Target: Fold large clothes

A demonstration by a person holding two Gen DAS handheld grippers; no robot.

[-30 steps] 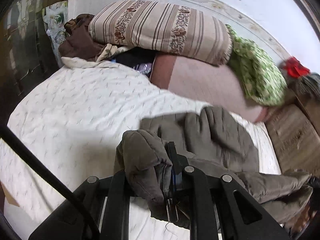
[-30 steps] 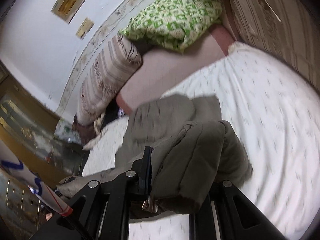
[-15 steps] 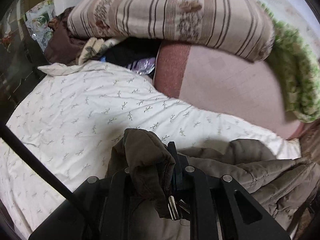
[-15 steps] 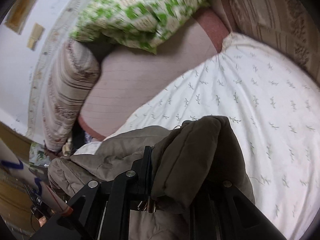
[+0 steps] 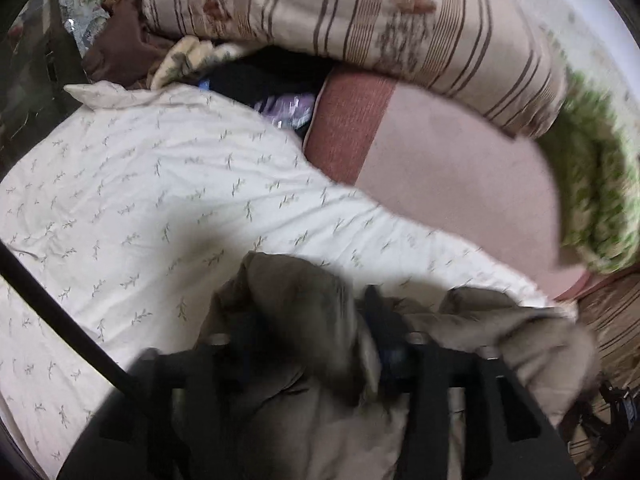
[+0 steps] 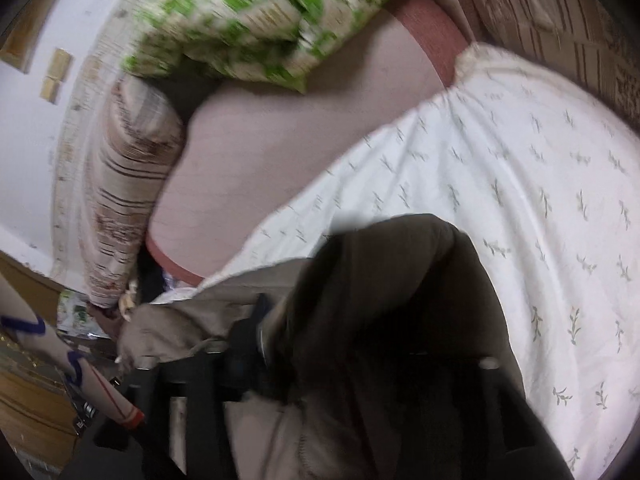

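A grey-brown padded jacket [image 5: 304, 312] is bunched between the fingers of my left gripper [image 5: 316, 344], which is shut on it just above the white leaf-print bedsheet [image 5: 140, 200]. The rest of the jacket trails right and down [image 5: 520, 328]. In the right wrist view the same jacket [image 6: 384, 288] is bunched in my right gripper [image 6: 360, 344], shut on it, over the sheet [image 6: 520, 208]. Both views are blurred and the fingertips are mostly hidden by fabric.
A pink bolster [image 5: 460, 184] lies along the head of the bed, with a striped pillow [image 5: 360, 12] on it and a green patterned pillow [image 5: 592, 200] to its right. Brown and dark clothes [image 5: 124, 44] are piled at the back left. A striped wooden surface [image 5: 612, 320] is at the right.
Both grippers have carried the held jacket forward towards the pillows, which loom larger. The jacket now trails behind and below the grippers. Both stay shut on it.
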